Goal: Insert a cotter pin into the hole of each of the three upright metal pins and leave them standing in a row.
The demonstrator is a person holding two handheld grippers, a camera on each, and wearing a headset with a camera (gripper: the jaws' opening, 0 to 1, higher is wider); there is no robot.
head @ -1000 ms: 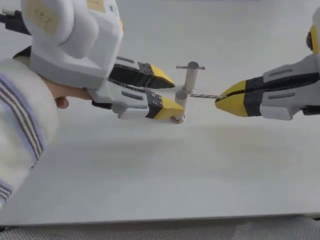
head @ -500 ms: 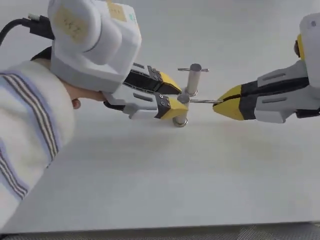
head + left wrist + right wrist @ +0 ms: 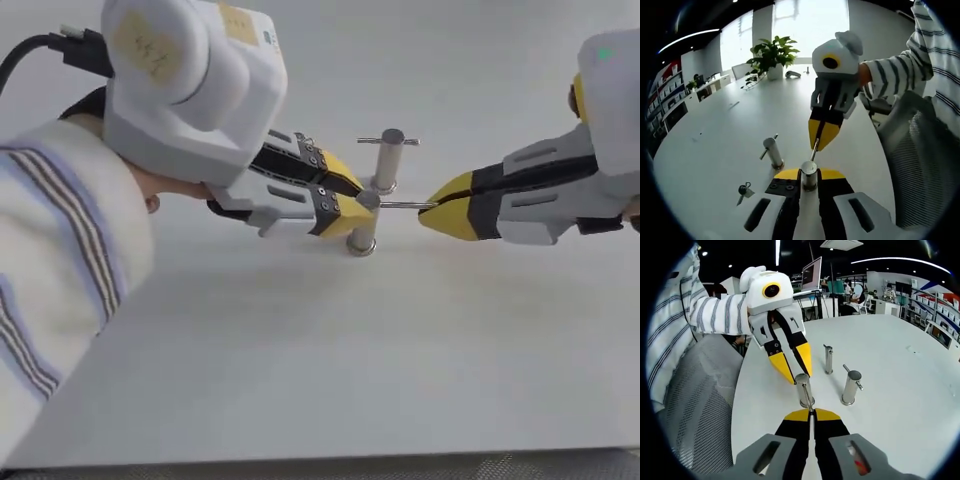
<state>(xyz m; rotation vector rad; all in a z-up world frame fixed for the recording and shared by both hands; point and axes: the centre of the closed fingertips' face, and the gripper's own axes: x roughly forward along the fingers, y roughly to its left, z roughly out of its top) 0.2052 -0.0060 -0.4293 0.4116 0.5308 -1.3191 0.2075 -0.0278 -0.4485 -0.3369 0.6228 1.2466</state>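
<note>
At centre, steadying stiff pin (image 3: 363, 230) in left gripper (image 3: 358, 200), seemingly clamped; pinching thin, bendable cotter (image 3: 400, 205) by rear end in right gripper (image 3: 425, 213).

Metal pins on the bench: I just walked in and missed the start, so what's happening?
A person works two handheld grippers. The left gripper clamps the near metal pin upright, while the right gripper, shut on a cotter pin, holds its tip at that pin's top. Behind, the rear metal pin already carries one.
</note>
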